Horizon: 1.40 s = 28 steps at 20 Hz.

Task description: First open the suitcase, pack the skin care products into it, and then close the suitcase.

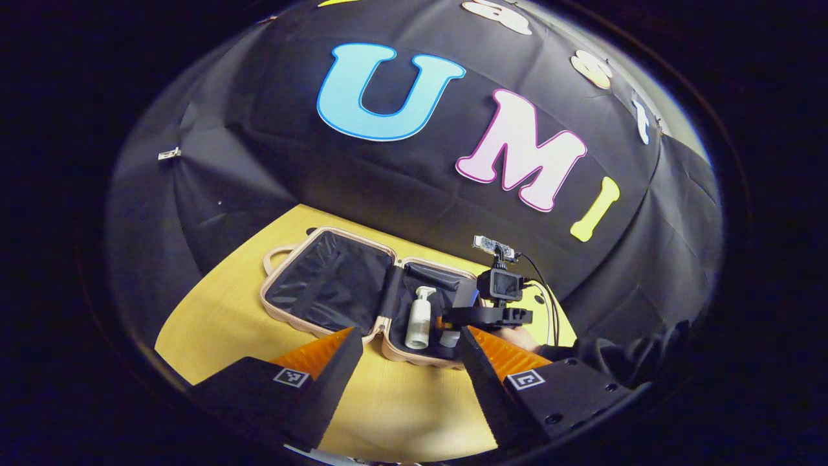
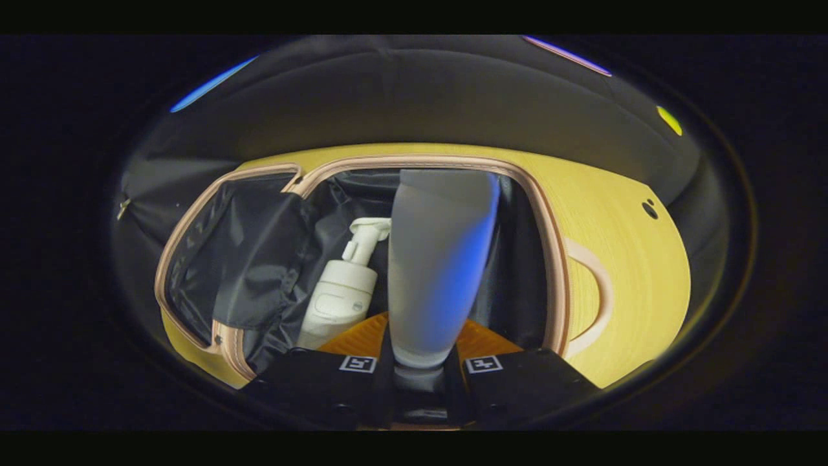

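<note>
The suitcase (image 1: 352, 244) lies open on the yellow table (image 1: 220, 310), its two black-lined halves flat side by side. A white pump bottle (image 1: 419, 318) lies in the right half. My left gripper (image 1: 407, 362) hovers open in front of the case with nothing between its fingers. In the right gripper view my right gripper (image 2: 419, 364) is shut on a pale tube (image 2: 440, 259), held over the right half of the suitcase (image 2: 414, 160) beside the pump bottle (image 2: 339, 291). The left gripper view has the right gripper (image 1: 454, 322) reaching into that half from the right.
A person's hand (image 1: 517, 336) holds the right gripper, with a cable (image 1: 550, 298) trailing behind it. The suitcase handle (image 2: 601, 291) sticks out over the table (image 2: 634, 272). Black cloth walls close in the table's far side.
</note>
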Each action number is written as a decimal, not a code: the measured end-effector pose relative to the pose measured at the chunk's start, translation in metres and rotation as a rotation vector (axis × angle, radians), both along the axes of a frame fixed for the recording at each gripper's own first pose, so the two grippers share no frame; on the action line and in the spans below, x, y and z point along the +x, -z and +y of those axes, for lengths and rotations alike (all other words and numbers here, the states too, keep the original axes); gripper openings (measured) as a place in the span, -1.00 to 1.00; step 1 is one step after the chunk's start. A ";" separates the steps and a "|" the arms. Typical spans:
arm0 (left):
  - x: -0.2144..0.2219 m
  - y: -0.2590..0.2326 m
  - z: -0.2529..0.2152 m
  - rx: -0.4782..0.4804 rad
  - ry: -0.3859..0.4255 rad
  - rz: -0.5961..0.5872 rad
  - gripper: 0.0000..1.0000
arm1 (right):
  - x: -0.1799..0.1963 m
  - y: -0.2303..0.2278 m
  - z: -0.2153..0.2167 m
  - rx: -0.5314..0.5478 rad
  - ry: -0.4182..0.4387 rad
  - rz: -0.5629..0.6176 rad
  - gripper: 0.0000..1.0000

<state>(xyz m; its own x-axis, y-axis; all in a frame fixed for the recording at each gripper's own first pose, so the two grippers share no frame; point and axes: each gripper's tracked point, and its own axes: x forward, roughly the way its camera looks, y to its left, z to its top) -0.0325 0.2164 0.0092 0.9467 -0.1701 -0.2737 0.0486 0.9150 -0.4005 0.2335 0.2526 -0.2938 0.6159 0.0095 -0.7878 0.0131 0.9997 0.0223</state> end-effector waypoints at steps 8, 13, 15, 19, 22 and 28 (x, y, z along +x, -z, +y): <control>0.008 0.027 0.049 0.009 -0.092 0.030 0.90 | -0.014 -0.027 -0.006 -0.076 -0.042 -0.079 0.52; 0.062 0.053 0.117 0.092 -0.202 0.057 0.90 | -0.031 -0.092 0.001 -0.007 -0.078 -0.292 0.90; 0.088 0.074 0.150 0.121 -0.255 0.088 0.90 | -0.042 -0.122 0.000 0.018 -0.088 -0.378 0.90; 0.136 0.085 0.206 0.088 -0.340 0.066 0.91 | -0.070 -0.171 -0.013 0.042 -0.087 -0.514 0.96; 0.167 0.105 0.247 0.132 -0.394 0.114 0.91 | -0.096 -0.191 -0.020 0.031 -0.102 -0.577 0.93; 0.239 0.138 0.296 0.098 -0.378 0.206 0.91 | -0.140 -0.186 -0.039 -0.030 -0.137 -0.534 0.94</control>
